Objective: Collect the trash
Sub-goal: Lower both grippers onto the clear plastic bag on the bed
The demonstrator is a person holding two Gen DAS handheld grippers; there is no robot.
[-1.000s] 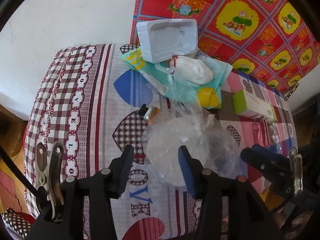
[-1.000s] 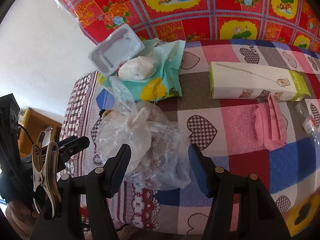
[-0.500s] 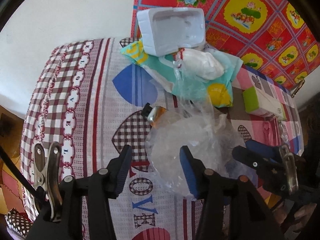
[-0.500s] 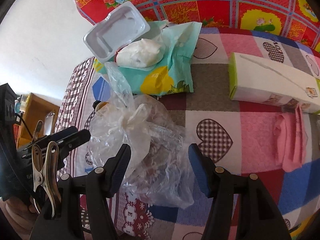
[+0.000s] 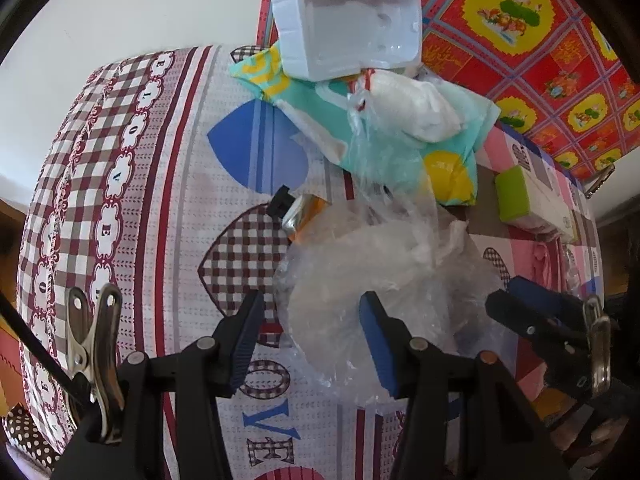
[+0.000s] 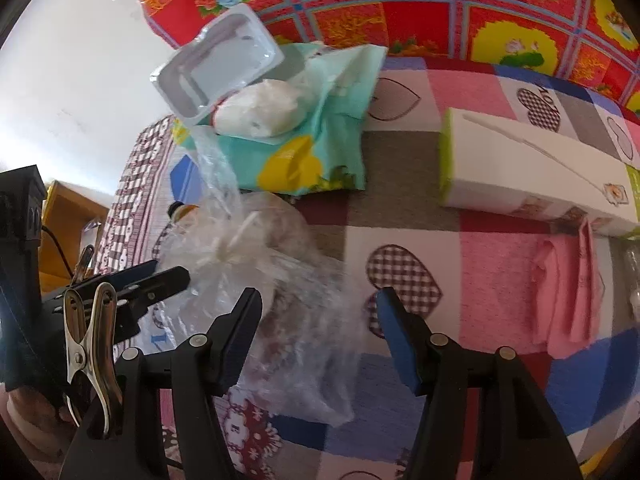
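A crumpled clear plastic bag [image 5: 384,276] [image 6: 280,292] lies on the patterned bed cover. My left gripper [image 5: 316,344] hovers open over the bag's near left edge, its pads apart from the plastic. From the other side my right gripper [image 6: 320,340] stands open above the same bag, with plastic showing between its fingers but not pinched. An orange tube with a black cap [image 5: 298,212] pokes out from under the bag. Behind lie a teal wrapper [image 5: 384,140] [image 6: 320,152], a white foam tray [image 5: 348,24] [image 6: 218,64] and a white wad [image 5: 416,100] [image 6: 264,110].
A white and green carton [image 6: 536,172] [image 5: 524,200] lies to the right, with a pink cloth [image 6: 568,284] in front of it. A red flowered cloth [image 6: 440,0] hangs behind the bed. The bed's edge [image 5: 52,208] drops off at the left, by a wooden shelf [image 6: 68,220].
Both grippers have sunk closer to the clear bag, which now fills more of each view. Neither has taken hold of anything.
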